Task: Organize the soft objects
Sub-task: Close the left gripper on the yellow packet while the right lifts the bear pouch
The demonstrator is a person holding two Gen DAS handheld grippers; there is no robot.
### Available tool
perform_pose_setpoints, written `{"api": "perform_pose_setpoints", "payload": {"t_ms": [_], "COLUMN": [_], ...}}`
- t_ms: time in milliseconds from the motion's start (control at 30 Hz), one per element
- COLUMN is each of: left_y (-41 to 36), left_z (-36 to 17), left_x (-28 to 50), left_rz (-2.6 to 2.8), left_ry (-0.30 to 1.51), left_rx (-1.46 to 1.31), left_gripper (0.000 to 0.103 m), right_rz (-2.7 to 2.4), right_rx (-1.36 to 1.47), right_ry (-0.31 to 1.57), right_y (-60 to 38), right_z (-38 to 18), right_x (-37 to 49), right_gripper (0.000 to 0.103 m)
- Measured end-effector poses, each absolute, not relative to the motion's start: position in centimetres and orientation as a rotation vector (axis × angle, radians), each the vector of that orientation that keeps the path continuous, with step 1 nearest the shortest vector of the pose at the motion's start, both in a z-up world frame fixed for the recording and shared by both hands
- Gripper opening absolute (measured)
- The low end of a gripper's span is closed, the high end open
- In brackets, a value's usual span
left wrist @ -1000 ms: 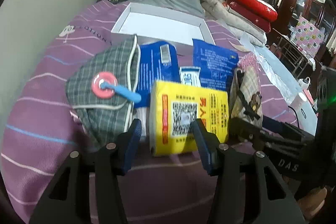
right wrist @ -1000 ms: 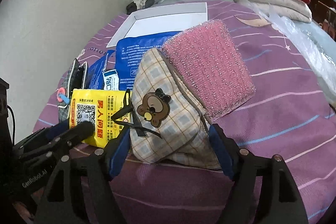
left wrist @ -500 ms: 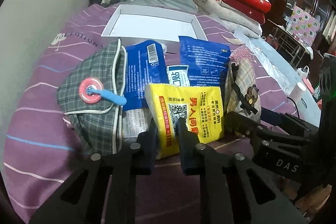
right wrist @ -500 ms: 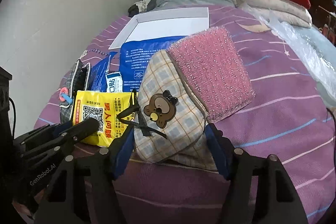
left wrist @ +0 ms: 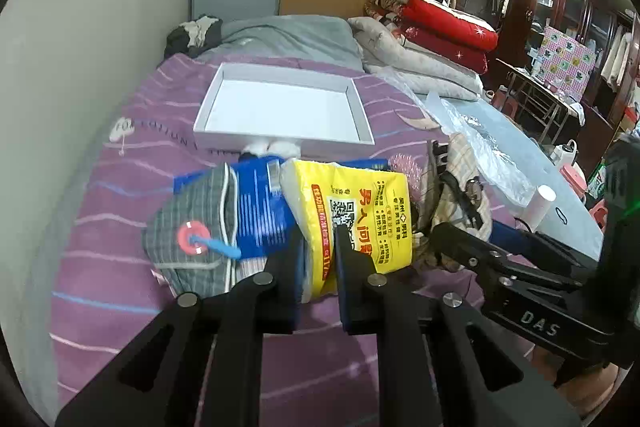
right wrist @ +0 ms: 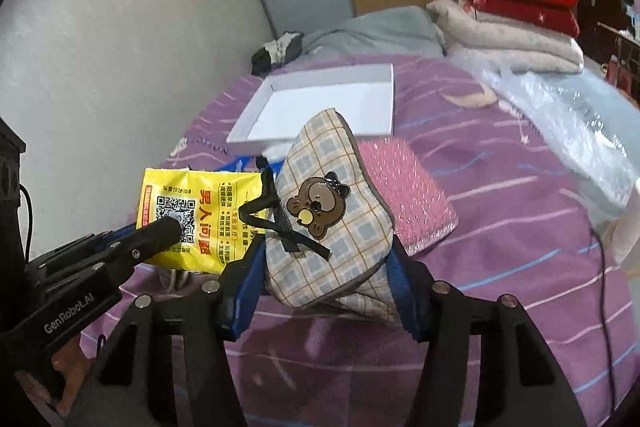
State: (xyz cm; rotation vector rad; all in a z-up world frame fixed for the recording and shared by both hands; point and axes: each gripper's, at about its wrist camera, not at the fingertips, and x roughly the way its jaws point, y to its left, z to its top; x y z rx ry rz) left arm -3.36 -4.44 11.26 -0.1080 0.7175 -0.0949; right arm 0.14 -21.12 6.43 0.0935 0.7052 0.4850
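My left gripper (left wrist: 318, 255) is shut on the near edge of a yellow tissue pack (left wrist: 360, 215) and holds it lifted above the bed; the pack also shows in the right wrist view (right wrist: 188, 215). My right gripper (right wrist: 324, 267) is shut on a beige plaid pouch with a bear badge (right wrist: 328, 223) and holds it raised. A pink sponge pad (right wrist: 404, 195) lies behind the pouch. A grey plaid pouch with a red button (left wrist: 196, 231) and a blue packet (left wrist: 260, 211) lie left of the yellow pack. A white shallow box (left wrist: 280, 107) sits further back.
The purple striped bedspread (left wrist: 120, 267) covers the bed. Folded red and grey quilts (left wrist: 436, 31) are stacked at the back right. Clear plastic sheeting (right wrist: 568, 115) lies at the right. A wall (left wrist: 80, 47) runs along the left.
My left gripper closed on the yellow tissue pack and lifted it. My right gripper lifted the bear pouch off the bed. Both views have risen and now show the box from higher.
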Motion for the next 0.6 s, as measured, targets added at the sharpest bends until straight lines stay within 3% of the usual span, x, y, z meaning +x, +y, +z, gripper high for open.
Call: {"api": "perform_pose_setpoints", "payload": {"t_ms": [600], "left_y": [-3.6], "left_z": [19.6], "left_x": [8.5], "left_rz": [-0.080], "left_ry": [0.740], "left_rx": [-0.145], "left_gripper": [0.016], "right_rz": [0.566], "right_rx": [0.108], "right_ry": [0.482], "right_y": [-18.1], "right_z": [19.3], "right_x": [9.5], "right_gripper": [0.057]}}
